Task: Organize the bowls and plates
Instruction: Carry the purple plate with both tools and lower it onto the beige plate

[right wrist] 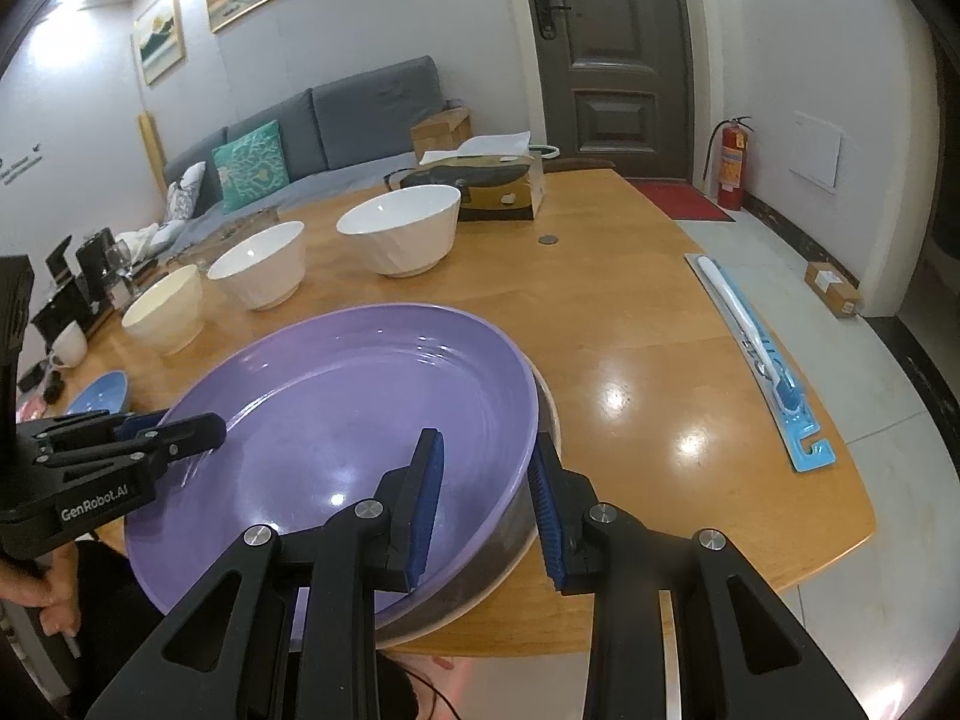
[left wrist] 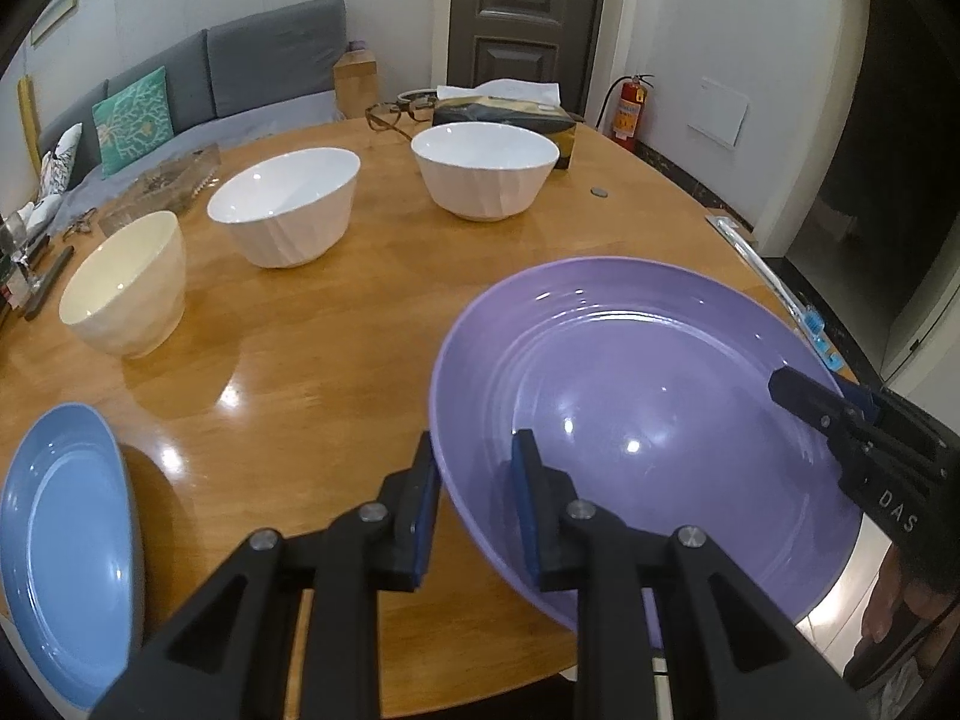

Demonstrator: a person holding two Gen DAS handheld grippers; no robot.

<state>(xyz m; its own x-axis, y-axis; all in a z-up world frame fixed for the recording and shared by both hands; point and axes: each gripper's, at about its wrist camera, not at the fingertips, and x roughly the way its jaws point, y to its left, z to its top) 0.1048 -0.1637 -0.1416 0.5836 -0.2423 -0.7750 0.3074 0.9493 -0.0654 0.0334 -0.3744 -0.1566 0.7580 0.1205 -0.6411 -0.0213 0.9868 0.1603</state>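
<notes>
- The wooden counter point(right wrist: 690, 360) carries everything.
- The purple plate point(left wrist: 630, 408) sits tilted at the counter's near edge, over a pale dish point(right wrist: 549, 420) just beneath its right rim.
- The blue plate point(left wrist: 60, 540) lies apart, at the near left.
- Three white bowls point(left wrist: 288, 204) stand in a row behind.
- The left gripper point(left wrist: 474, 480) and right gripper point(right wrist: 486, 480) each have their fingers clenched on the purple plate's rim, at opposite sides.

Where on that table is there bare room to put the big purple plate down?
Bare wood lies between the purple plate, the bowls and the toothbrush pack, and between the blue plate and purple plate. The far left edge by the cream bowl is crowded.
</notes>
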